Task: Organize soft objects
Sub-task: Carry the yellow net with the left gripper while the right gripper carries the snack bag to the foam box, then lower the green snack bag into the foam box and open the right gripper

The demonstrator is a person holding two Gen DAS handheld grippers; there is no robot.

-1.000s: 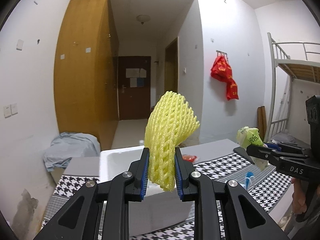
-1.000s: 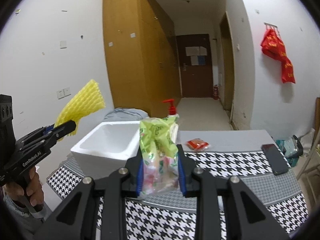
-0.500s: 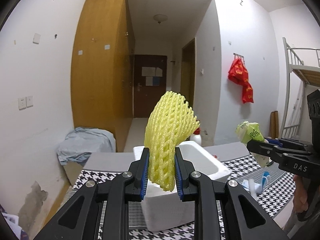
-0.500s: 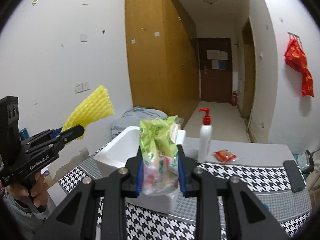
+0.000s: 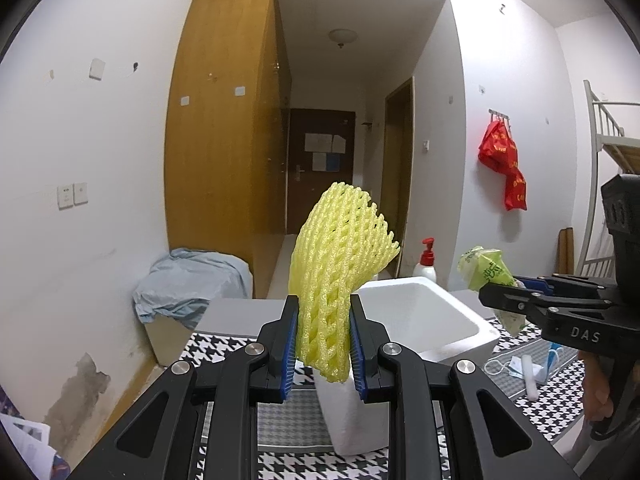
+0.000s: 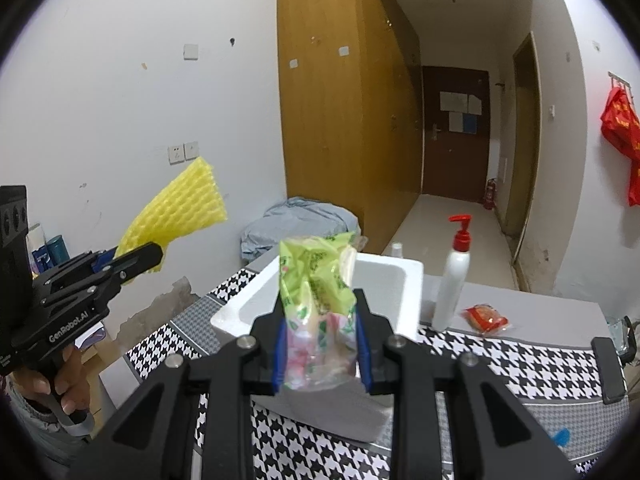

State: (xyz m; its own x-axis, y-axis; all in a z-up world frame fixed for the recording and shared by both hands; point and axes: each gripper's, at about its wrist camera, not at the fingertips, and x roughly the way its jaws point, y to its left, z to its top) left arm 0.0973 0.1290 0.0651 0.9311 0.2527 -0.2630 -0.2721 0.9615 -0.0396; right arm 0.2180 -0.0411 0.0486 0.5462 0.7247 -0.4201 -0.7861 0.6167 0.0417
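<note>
- Both wrist views are evenly and softly lit, a little dim, with a cool white cast on the walls.
- A ceiling lamp (image 5: 340, 36), unlit or weak, sits near 12 o'clock in the corridor; the far door (image 5: 320, 168) is dark.
- Shadows are faint and diffuse.
- No strong glare.
- Fisheye bending curves walls outward; black corners ring each frame.
- Focus is sharp throughout, with slight softness toward the edges.

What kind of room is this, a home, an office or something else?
Probably a dormitory room: a metal bunk bed stands at the right, a tall wooden wardrobe lines the entry corridor, and notices hang on the brown door.
</note>
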